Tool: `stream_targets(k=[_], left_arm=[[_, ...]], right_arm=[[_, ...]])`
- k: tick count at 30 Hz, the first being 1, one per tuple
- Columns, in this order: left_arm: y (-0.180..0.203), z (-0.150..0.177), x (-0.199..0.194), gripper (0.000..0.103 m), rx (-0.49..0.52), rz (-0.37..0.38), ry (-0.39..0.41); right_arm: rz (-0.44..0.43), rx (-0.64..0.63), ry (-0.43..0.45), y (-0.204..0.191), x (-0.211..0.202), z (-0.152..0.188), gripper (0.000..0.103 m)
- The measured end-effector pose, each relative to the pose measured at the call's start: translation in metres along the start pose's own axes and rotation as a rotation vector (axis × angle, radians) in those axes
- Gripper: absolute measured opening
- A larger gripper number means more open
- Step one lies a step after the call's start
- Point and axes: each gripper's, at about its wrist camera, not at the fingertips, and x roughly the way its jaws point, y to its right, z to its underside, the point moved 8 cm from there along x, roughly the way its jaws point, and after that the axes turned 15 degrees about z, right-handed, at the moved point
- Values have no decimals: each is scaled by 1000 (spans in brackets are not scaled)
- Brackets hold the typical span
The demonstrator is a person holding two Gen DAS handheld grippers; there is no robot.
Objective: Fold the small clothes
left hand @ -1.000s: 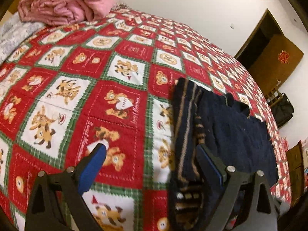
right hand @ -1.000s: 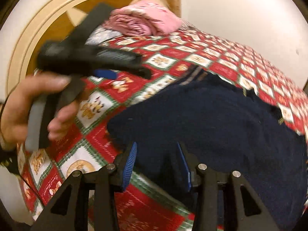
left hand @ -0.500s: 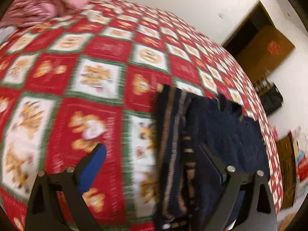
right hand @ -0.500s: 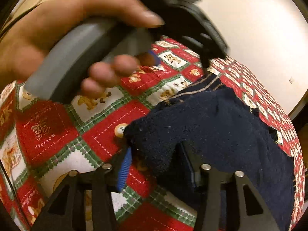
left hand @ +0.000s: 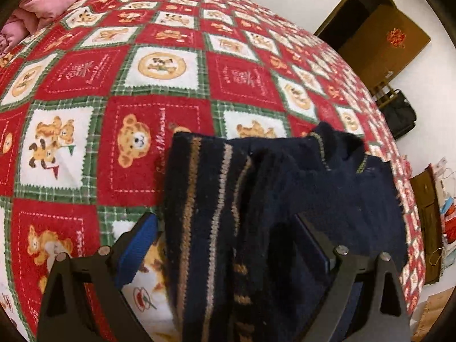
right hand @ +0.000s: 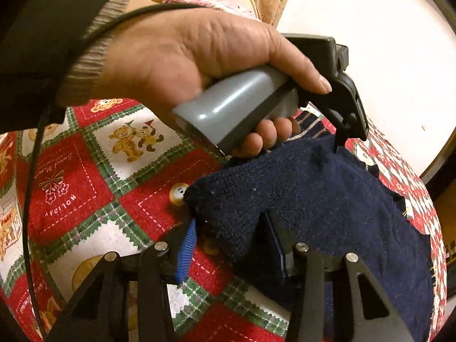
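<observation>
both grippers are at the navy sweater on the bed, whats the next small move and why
Probably close the right gripper on the navy sweater: its corner lies between the spread fingers, not pinched. The left gripper also straddles the striped edge.

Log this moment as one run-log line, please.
stage: fold starting | left gripper: open, astride navy sweater striped edge | right gripper: corner between jaws, grip unclear | surface: bear quilt
</observation>
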Motion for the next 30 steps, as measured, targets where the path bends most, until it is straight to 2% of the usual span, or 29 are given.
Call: stream_targets(k=[2,3,5,6,8,10,11,13,17,22,26,30], left_arm=[[3,-1,1,94,19,2,-5],[4,-1,1,90,30,-1,-7],[3,-2,2,63,37,-5,-19],[2,-2,2,60,38,-12,-22],[5,-2,3,38,43,20,-19],[9,-2,0,25,61,22,-12],[12,-3,-3,19,77,16,1],[17,-3,-8,18,104,-2,15],[18,-9,-17,17,45,33,49],[27,-12,-29,17,24,63,73],[34,-17,-38,17,-34,111,91],[54,-22,-43,17,-39,124,121]], right_arm=[[8,-4,4,0,0,0,46],[13,-6,8,-2,-2,0,46],[17,-14,15,-6,-6,1,40],[19,-16,18,-6,-8,1,37],[18,-14,17,-8,-10,2,31],[22,-3,17,-7,-10,3,18],[20,3,20,-5,-10,2,16],[-2,31,27,-1,-12,2,12],[-28,78,53,9,-20,-1,11],[-76,158,67,29,-34,0,10],[-103,227,79,58,-50,1,10],[-174,383,56,107,-60,4,10]])
